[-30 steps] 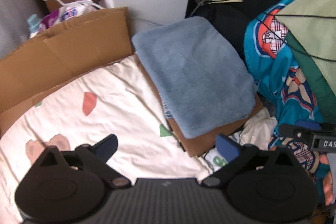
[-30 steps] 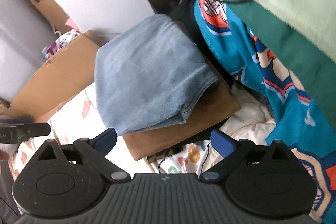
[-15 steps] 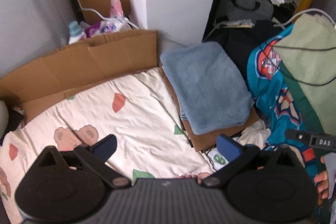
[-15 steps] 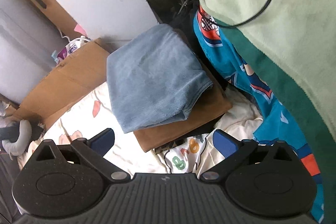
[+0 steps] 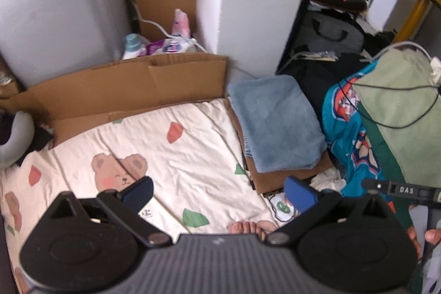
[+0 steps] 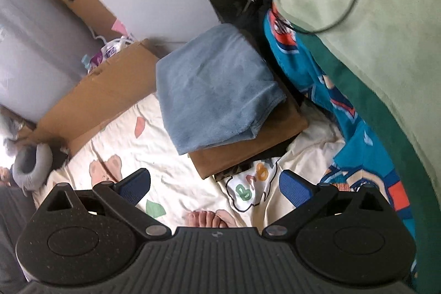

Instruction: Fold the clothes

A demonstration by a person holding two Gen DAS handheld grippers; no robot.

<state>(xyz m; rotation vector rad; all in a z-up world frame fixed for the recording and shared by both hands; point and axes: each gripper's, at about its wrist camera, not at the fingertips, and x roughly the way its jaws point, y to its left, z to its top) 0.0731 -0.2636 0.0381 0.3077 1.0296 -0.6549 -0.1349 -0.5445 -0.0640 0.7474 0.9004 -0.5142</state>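
A folded blue fleece garment (image 5: 275, 123) (image 6: 215, 84) lies on top of a folded brown one (image 5: 278, 178) (image 6: 248, 145), stacked at the right edge of a cream bear-print sheet (image 5: 154, 145) (image 6: 171, 178). My left gripper (image 5: 217, 190) hangs open above the sheet, nothing between its blue pads. My right gripper (image 6: 215, 185) is open too, well back from the stack. A teal cartoon-print cloth (image 5: 347, 134) (image 6: 352, 145) and a pale green garment (image 5: 399, 101) (image 6: 372, 18) are heaped on the right. The other gripper's tip (image 5: 399, 189) shows at the right of the left wrist view.
Flattened cardboard (image 5: 124, 90) (image 6: 93, 106) stands behind the sheet, against a white wall (image 5: 248, 4). A person's bare toes (image 5: 248, 228) (image 6: 209, 219) rest on the sheet. A grey neck pillow (image 5: 13, 139) (image 6: 30, 164) lies at the left. Bags and clutter (image 5: 330, 32) fill the back right.
Both grippers have drawn back and up from the folded stack, which now looks smaller and farther. More of the sheet, the toes and the room have come into view. Both stay open.
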